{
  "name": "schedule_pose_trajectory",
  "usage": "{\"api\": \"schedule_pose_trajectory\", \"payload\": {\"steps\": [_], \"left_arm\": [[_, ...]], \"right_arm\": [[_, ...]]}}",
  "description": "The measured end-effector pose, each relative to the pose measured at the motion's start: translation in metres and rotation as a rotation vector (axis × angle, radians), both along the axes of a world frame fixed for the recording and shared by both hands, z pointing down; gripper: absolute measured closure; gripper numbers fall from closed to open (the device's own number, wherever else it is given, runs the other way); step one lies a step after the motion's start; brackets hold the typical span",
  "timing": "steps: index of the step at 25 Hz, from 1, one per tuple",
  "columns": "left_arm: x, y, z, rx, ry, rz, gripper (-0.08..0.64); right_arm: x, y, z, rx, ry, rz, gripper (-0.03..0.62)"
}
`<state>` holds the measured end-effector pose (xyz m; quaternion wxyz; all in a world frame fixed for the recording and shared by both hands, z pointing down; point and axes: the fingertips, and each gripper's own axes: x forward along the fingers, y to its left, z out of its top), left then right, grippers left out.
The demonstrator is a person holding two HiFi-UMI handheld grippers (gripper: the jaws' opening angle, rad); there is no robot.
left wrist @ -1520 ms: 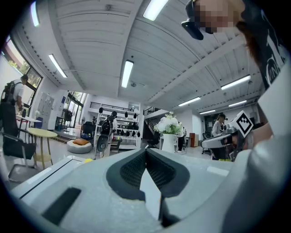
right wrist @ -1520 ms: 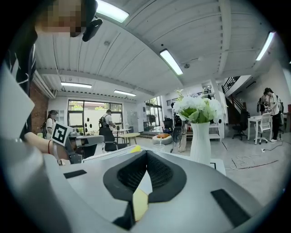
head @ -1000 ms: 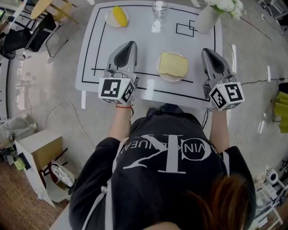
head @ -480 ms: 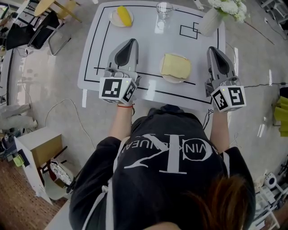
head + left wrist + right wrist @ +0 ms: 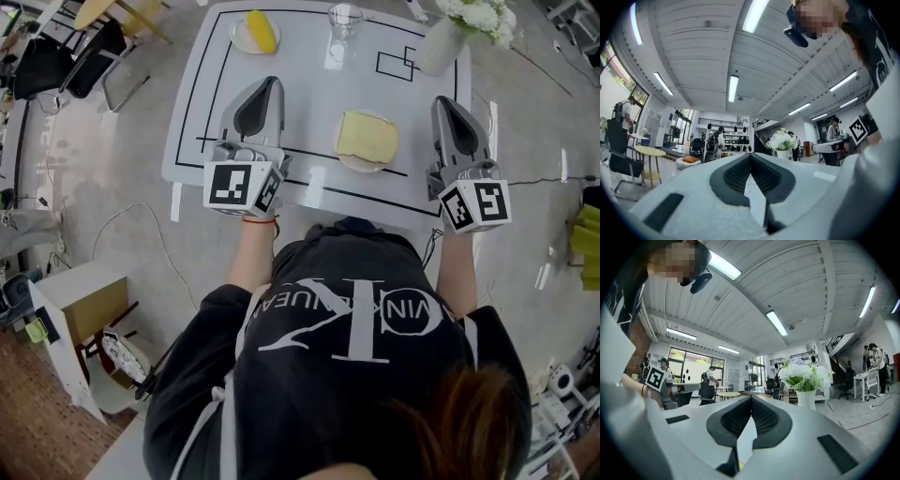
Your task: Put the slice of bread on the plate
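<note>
Holding left gripper and right gripper over white table, both sets of jaws pressed together, gripping nothing. Seeing bread slice lying on plate between them. Reading big upside-down "K" on black shirt; making out smaller lettering only partly.

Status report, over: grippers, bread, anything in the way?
Left gripper shut, empty; right gripper shut, empty. Bread slice on plate. Nothing in the way.

One table carries two plates, the near plate and the far plate, one slice of bread, one yellow food item, one glass and one vase. There are two hand-held grippers: the left hand-held gripper and the right hand-held gripper.
</note>
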<state>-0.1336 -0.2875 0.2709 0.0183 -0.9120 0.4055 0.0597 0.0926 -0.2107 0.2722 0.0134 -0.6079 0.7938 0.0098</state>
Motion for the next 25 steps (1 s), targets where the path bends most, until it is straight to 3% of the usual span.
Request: {"api": "schedule_pose_trajectory", "payload": {"steps": [25], "left_arm": [[0.0,0.004,0.005,-0.034,-0.031,-0.019,0.551]], "right_arm": [[-0.002,0.009,0.014,-0.031,-0.014,-0.02,0.591]]}}
